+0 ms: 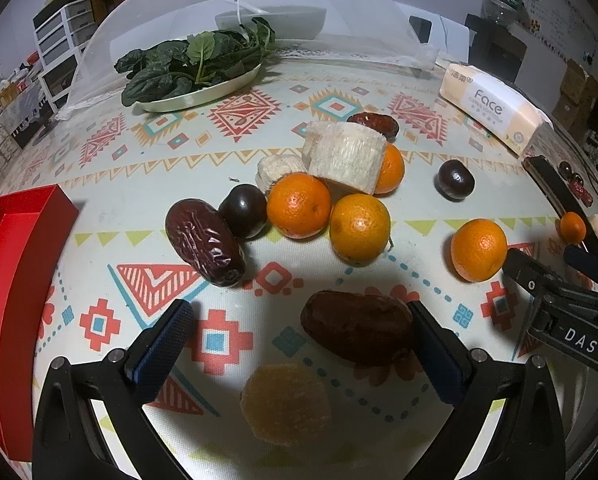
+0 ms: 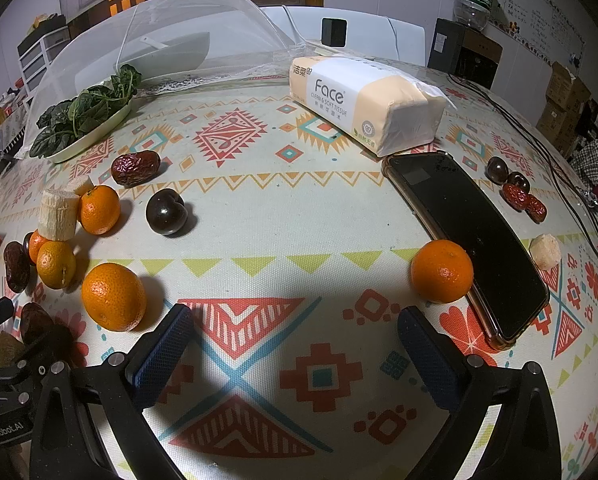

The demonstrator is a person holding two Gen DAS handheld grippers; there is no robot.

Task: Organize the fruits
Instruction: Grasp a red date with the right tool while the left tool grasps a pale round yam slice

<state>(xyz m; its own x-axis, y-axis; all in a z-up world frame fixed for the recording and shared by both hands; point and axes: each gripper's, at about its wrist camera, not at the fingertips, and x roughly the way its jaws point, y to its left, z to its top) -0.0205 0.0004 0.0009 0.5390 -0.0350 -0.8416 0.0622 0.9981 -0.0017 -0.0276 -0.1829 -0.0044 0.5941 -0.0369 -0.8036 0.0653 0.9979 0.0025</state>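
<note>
Here, loose fruit lies scattered over a patterned surface (image 2: 259, 216), none of it sorted yet. In the left wrist view, a cluster of oranges (image 1: 299, 204), dark plums (image 1: 243, 210), a wrinkled date (image 1: 205, 240) and pale banana pieces (image 1: 345, 156) sits at twelve o'clock from the left gripper (image 1: 299, 344). Its jaws are released and wide apart, hovering over a second date (image 1: 357, 330) and a yellowish piece (image 1: 285, 410) between them. A red box (image 1: 15, 276) waits at nine o'clock, likely the destination. In the right wrist view, the right gripper (image 2: 295, 346) is likewise released and empty; one orange (image 2: 442, 271) lies at one o'clock beside a phone (image 2: 467, 236), another orange (image 2: 113, 296) at ten o'clock. The step appears to be choosing a first fruit; next, the left jaws would need to lower around the date and clench
</note>
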